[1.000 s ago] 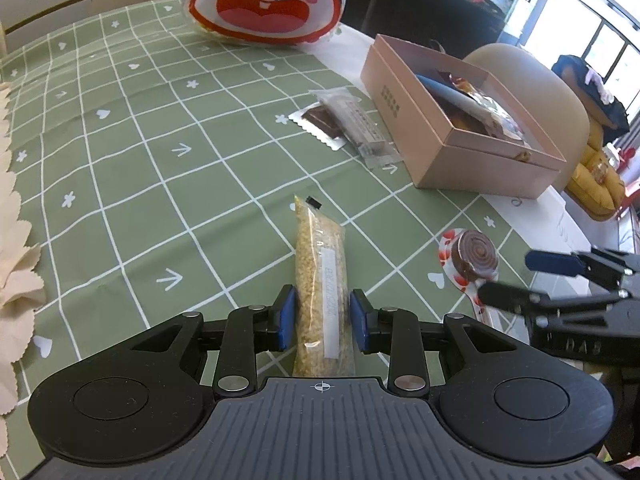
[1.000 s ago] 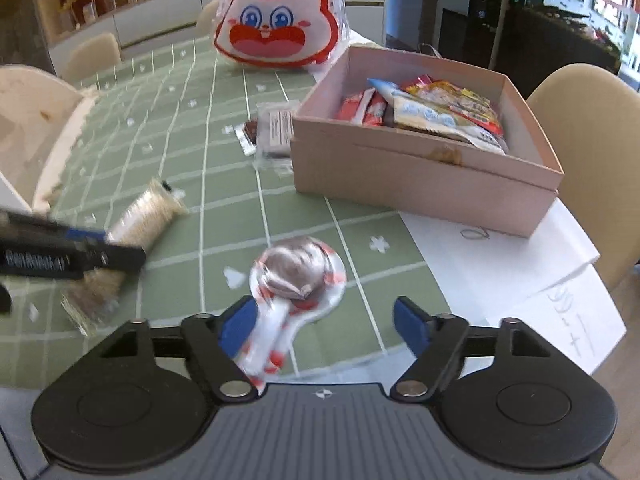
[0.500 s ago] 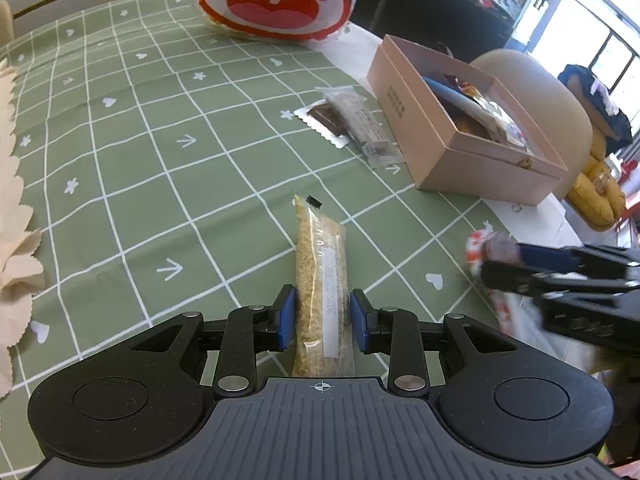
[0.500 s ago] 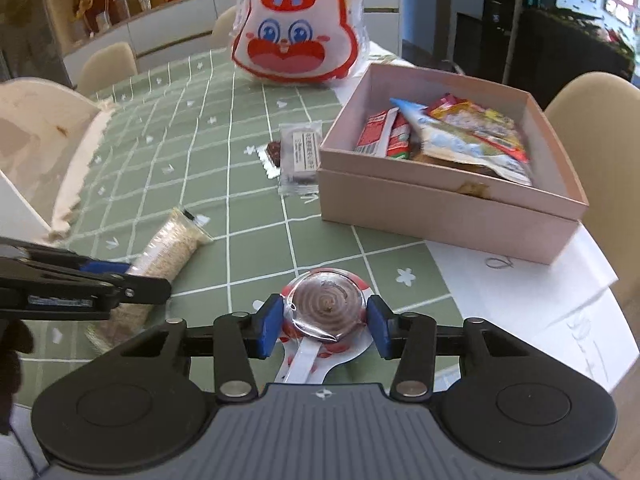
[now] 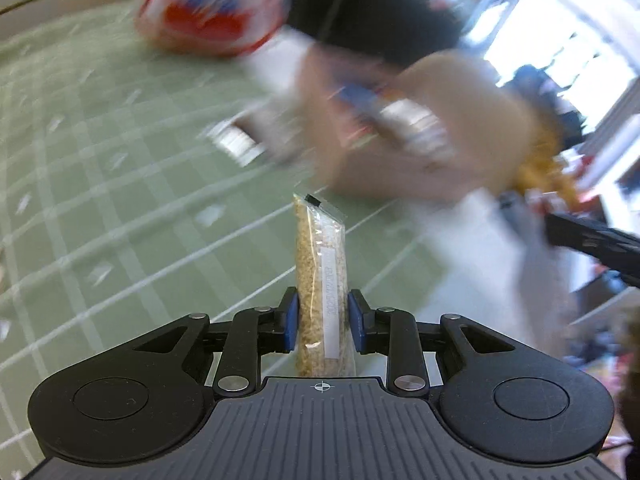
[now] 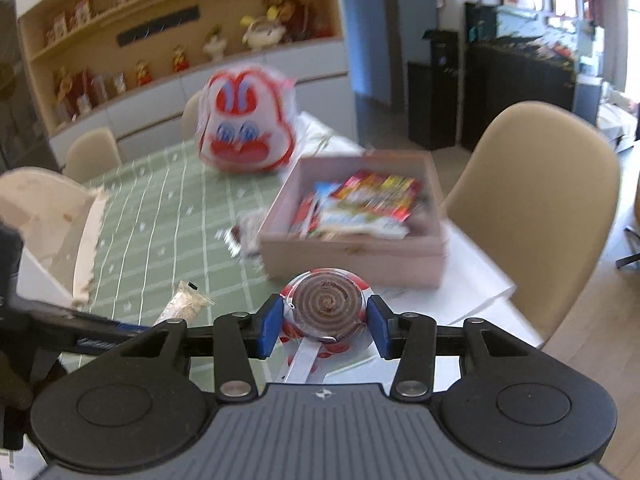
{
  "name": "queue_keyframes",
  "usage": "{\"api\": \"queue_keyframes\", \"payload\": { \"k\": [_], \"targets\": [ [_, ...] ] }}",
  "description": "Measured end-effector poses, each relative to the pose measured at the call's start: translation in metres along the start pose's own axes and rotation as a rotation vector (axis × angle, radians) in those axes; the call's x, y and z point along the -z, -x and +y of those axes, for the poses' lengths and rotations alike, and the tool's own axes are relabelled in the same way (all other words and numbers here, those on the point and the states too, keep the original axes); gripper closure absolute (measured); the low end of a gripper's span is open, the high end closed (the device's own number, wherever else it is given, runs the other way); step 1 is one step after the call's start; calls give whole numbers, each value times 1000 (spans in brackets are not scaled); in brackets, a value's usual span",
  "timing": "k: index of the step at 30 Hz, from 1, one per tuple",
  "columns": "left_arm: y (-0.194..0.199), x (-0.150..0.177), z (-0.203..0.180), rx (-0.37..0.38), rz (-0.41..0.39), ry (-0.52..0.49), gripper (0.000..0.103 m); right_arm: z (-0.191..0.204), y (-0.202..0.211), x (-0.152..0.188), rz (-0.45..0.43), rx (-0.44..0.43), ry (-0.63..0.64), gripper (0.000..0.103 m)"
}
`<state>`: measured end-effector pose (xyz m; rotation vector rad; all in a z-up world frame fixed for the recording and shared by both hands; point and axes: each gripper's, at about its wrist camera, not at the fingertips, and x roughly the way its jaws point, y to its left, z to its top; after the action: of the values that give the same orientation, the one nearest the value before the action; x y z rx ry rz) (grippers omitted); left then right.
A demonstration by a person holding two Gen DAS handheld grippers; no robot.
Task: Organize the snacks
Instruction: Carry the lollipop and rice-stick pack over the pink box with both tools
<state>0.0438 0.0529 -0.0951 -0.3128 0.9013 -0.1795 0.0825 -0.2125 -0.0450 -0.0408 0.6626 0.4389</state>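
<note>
Now a long clear packet of golden crumbs (image 5: 320,276) is pinched between the blue pads of the left claw (image 5: 322,318), whose jaws have just been closing a little more on it; the packet is held off the counter (image 5: 120,184), which is covered with a green cloth of white squares. A round spiral-patterned sweet in a red and white wrapper (image 6: 326,306) is gripped by the right claw (image 6: 325,322), with its flat white stick hanging below the pads; these jaws have been closing on it within the last second. Just behind the sweet an open pink cardboard box (image 6: 352,254) is seen, filled with colourful snack packets (image 6: 368,204). A dark wrapped bar (image 6: 244,234) lies on the cloth, touching or nearly touching the box's left wall. Farther back a large red and white bag with a cartoon rabbit face (image 6: 244,128) is standing. A beige chair (image 6: 536,200) is placed to the right of the box. The left wrist view is strongly blurred.
</note>
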Motion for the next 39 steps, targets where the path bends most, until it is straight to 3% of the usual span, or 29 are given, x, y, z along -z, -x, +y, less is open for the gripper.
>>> {"api": "queue_keyframes", "payload": {
  "k": [6,10,12,16,21,25,26,34,39],
  "targets": [
    [55,-80,-49,158,-230,-103,72,-25,41,-57,-150,42,5,57],
    [49,-135,-69,195,-310,-97,72,-29,54,-105,-255,82,28,57],
    [30,-155,-72,199,-314,-60,72,-29,54,-125,-299,110,47,57],
    [-38,-186,-60,254,-223,43,72,-37,44,-156,-297,122,14,57],
    [-127,-182,-30,145,-97,80,72,-56,10,-165,-202,165,-54,57],
    [-179,-172,-6,92,20,109,71,-64,-24,-158,-119,210,-50,57],
    [-181,-167,-2,86,19,99,72,-64,-33,-156,-99,214,-51,57],
    [-127,-159,-2,172,-117,31,68,-46,-114,-162,5,143,-29,57],
    [-94,-137,11,124,-169,53,68,-33,-168,-152,84,96,-18,57]
  ]
}}
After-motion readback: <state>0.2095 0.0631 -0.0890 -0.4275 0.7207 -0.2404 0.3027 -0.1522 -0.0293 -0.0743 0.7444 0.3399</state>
